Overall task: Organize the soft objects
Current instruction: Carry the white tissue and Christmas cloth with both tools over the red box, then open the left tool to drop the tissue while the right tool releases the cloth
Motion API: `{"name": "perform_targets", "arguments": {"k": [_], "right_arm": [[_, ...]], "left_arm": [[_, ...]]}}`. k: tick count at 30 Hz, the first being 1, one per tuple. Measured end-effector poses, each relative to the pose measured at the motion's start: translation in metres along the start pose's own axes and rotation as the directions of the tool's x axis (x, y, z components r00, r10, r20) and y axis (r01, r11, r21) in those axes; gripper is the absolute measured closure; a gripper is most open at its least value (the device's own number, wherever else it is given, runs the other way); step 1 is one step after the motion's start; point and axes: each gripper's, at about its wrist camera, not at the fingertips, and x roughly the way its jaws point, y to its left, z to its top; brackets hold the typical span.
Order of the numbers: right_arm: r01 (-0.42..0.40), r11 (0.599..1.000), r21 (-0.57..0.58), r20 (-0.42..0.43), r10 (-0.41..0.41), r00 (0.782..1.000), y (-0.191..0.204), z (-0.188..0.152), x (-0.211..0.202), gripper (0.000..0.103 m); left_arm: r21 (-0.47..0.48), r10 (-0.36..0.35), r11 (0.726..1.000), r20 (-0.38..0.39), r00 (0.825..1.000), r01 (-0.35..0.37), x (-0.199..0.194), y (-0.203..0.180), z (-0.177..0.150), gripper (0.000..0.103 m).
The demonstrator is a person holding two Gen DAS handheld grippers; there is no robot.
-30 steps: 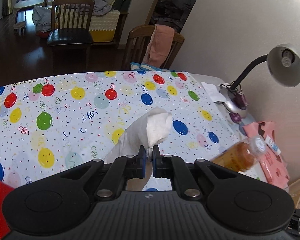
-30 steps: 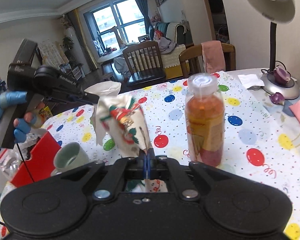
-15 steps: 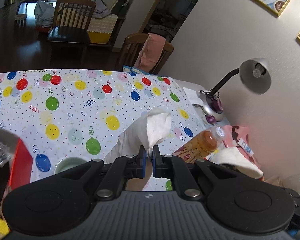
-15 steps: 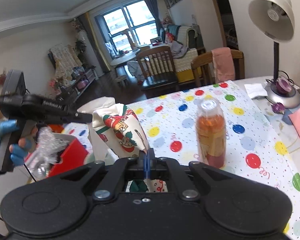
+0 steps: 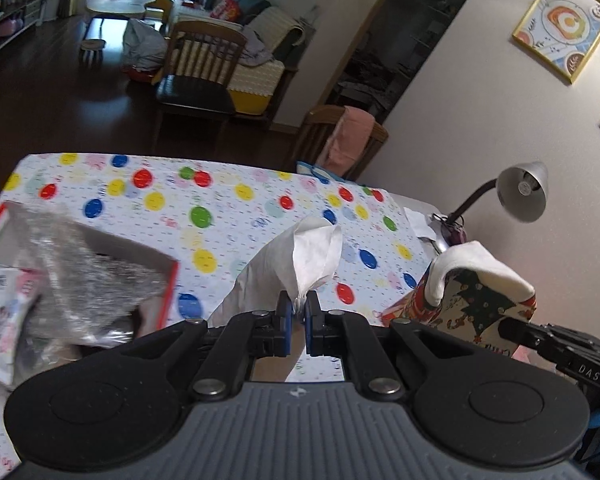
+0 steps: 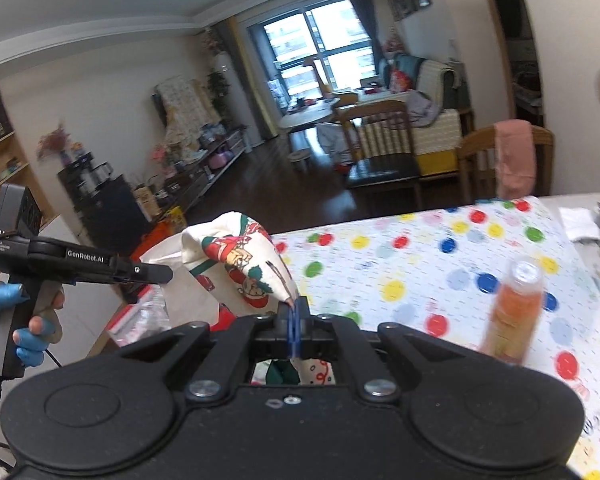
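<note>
White cloth [image 5: 296, 260] bunched upright, Christmas-print cloth [image 6: 246, 264] draped, both held above table

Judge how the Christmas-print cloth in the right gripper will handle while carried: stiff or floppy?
Probably floppy: the Christmas-print cloth droops over in folds above the right gripper, which pinches only one corner. Likely light, since that thin pinch holds it up. It may swing or snag, as its loose bulk hangs unsupported.
</note>
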Motion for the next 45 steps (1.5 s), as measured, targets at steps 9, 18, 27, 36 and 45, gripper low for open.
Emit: {"name": "perform_targets", "arguments": {"k": [9,18,27,36,45], "right_arm": [[-0.111,0.991,-0.070,0.002,0.112,0.994,0.079,0.037,0.031,0.103],[-0.195,0.972,-0.128,-0.009,0.196,0.981,0.158,0.056,0.076,0.103],[-0.196,0.971,-0.139,-0.049,0.191,0.980,0.199,0.045,0.135,0.103],[-0.154,0.984,-0.087,-0.146,0.140,0.979,0.214,0.012,0.188,0.103],[-0.109,0.994,-0.016,-0.224,0.103,0.969,0.214,-0.008,0.233,0.103]], "left_arm": [[-0.006,0.075,0.997,0.063,0.995,-0.075,-0.070,0.052,0.008,0.097],[-0.001,0.164,0.986,0.117,0.979,-0.165,-0.124,0.105,0.021,0.097],[-0.002,0.225,0.974,0.087,0.971,-0.225,-0.134,0.164,0.027,0.097],[-0.019,0.250,0.968,-0.011,0.968,-0.250,-0.097,0.218,0.019,0.097],[-0.034,0.284,0.957,-0.073,0.956,-0.287,-0.050,0.257,0.010,0.097]]}}
